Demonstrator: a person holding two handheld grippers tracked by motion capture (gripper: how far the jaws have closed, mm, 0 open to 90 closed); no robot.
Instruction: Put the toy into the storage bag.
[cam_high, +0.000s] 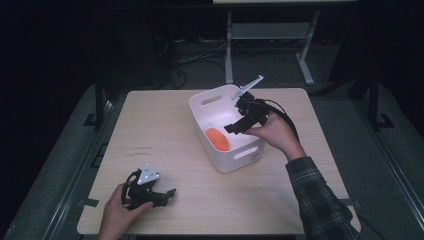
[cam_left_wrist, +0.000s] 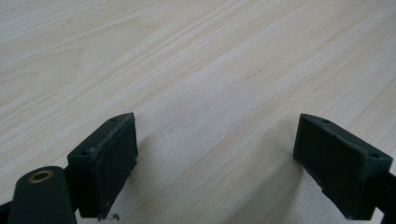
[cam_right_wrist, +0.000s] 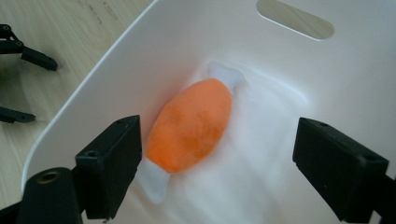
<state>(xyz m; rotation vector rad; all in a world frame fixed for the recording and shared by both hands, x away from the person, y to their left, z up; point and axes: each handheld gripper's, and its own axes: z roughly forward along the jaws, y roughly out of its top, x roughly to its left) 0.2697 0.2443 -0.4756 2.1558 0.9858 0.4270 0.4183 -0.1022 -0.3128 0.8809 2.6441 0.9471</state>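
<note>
At a pale wooden worktop (cam_high: 165, 130), your right gripper (cam_right_wrist: 217, 154) hangs over a white plastic bin (cam_high: 227, 160) with slotted handles, its fingers (cam_right_wrist: 112, 163) spread wide and holding nothing, the pads clear of everything below. On the floor of that bin lies the orange plush candy (cam_right_wrist: 191, 123), a soft oval with a pale twisted end at each tip. In the right gripper view it lies ahead of and below your fingers, nearer the left finger than the right, and its long axis runs on a slant from lower left to upper right, so it sits askew to the line between the two pads rather than square across it. One twisted end lies just beside the left finger's tip; the other points toward the far wall with the handle slot. In the high view the candy (cam_high: 218, 139) rests against the bin's near left side, with your right hand (cam_high: 272, 131) over the opposite rim. Your left gripper (cam_high: 160, 194) rests well apart at the near left corner of the worktop, its fingers (cam_left_wrist: 105, 163) open on bare wood. The right hand is plainly the nearer one; by my reading, any grasp would want the wrist turned so the pads close across the candy's narrow middle
</note>
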